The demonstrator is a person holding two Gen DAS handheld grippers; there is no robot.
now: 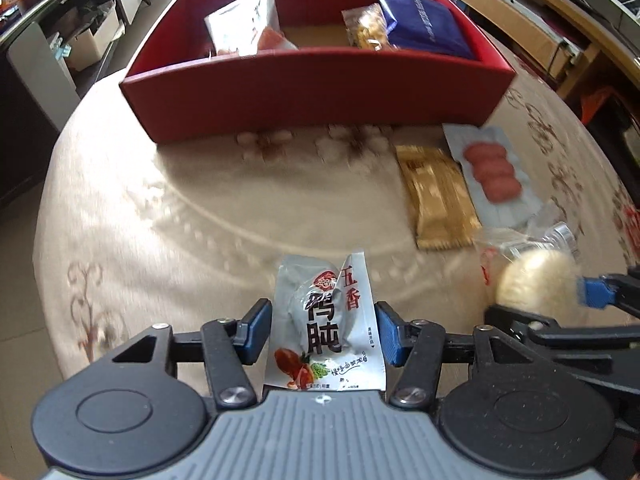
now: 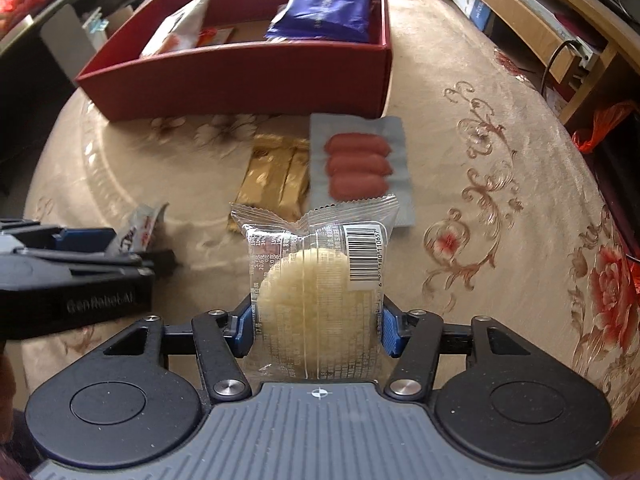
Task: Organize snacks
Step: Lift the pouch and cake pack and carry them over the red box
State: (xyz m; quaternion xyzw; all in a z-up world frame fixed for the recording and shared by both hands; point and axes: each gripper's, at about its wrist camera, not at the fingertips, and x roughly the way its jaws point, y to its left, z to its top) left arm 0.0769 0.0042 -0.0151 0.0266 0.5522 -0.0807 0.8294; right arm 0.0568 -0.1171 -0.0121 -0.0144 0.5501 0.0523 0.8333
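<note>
- Left gripper (image 1: 322,330) is clamped on a silver duck-gizzard packet (image 1: 326,328) standing between its pads.
- Right gripper (image 2: 316,326) is closed on a clear-wrapped rice cake (image 2: 316,292), short of the red box (image 2: 240,84).

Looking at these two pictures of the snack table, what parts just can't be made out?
- Red box, both views: its near wall hides the floor of the front part.
- Orange snack bag, left view: partly covered by the blue packet.
- Gold packet and sausage pack, left view: blurred, print unreadable.
- Grey pouch in the left tongs: its lower edge is behind the tool body.
- Round cake packet in the right tongs: small print too fine.
</note>
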